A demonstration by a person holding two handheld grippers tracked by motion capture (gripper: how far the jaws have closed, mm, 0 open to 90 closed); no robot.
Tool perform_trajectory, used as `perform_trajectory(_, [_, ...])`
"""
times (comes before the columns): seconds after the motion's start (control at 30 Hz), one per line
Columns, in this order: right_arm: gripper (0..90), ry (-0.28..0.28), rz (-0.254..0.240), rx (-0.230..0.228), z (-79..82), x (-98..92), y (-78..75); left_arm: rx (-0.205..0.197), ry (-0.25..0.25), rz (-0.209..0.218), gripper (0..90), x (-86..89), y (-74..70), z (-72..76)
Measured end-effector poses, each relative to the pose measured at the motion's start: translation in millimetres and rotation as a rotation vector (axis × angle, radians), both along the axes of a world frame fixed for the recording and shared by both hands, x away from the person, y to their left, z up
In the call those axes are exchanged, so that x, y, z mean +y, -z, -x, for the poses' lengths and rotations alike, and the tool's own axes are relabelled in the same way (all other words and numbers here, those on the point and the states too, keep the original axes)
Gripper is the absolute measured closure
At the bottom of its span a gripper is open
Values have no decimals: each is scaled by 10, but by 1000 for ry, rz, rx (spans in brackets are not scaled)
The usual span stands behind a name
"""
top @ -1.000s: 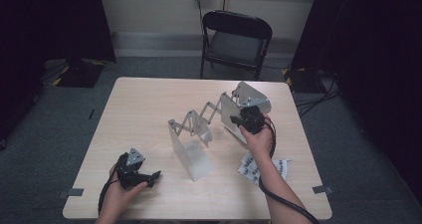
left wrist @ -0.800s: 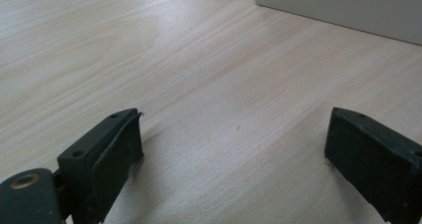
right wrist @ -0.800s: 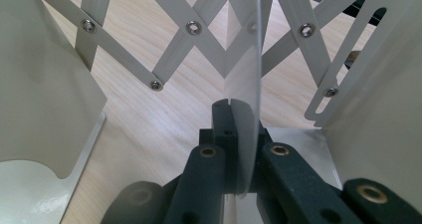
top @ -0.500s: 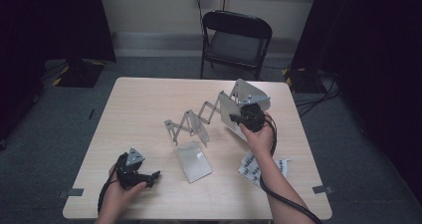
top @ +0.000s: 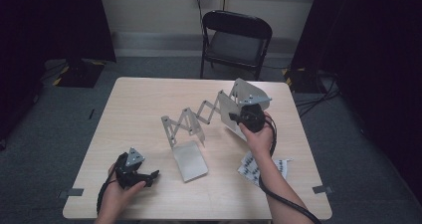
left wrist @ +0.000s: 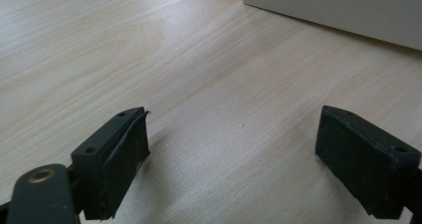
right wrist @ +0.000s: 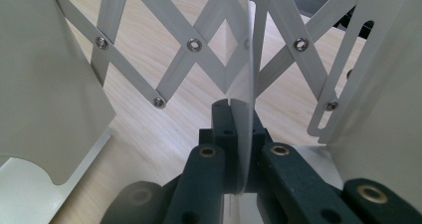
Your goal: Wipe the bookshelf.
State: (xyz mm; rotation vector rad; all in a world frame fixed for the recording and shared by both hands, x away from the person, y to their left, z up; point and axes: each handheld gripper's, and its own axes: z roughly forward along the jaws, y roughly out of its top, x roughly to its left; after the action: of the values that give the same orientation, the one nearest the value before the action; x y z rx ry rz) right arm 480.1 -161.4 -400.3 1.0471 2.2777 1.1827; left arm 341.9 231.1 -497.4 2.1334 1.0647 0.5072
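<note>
R gripper (right wrist: pixel 234 149) clamped on edge of a thin metal plate (right wrist: pixel 246 84), one end panel of the folding metal rack (top: pixel 199 117), held tilted over the desk (top: pixel 139 99) w/ far end resting near centre. Rack looks light but stiff sheet steel; riveted scissor arms (right wrist: pixel 194 46) will flex and swing, so probably floppy lengthwise. Smooth paint, likely slippery: best grip is flat panel edge, not the arms (pinch risk). Loose panel (top: pixel 190 160) lies flat nearby. L gripper (top: pixel 149 175) empty, jaws apart, just been narrowing a bit, nothing between them, low over desk front-left.
</note>
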Motion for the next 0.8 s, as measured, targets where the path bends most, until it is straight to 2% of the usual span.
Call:
perform_trajectory(0.23, [900,-4,-22,2,-1,-6,-8,6,-6,-5,147,26,-19,4])
perform_trajectory(0.5, [900,-13,-62,4,10,14,-51,6,13,16,151,29,-79,23])
perform_trajectory(0.7, [898,-26,-84,-14,29,55,-103,-15,16,24,152,43,-143,45])
perform_trajectory(0.8, [897,-34,-101,-7,31,78,-118,-25,10,27,153,61,-169,60])
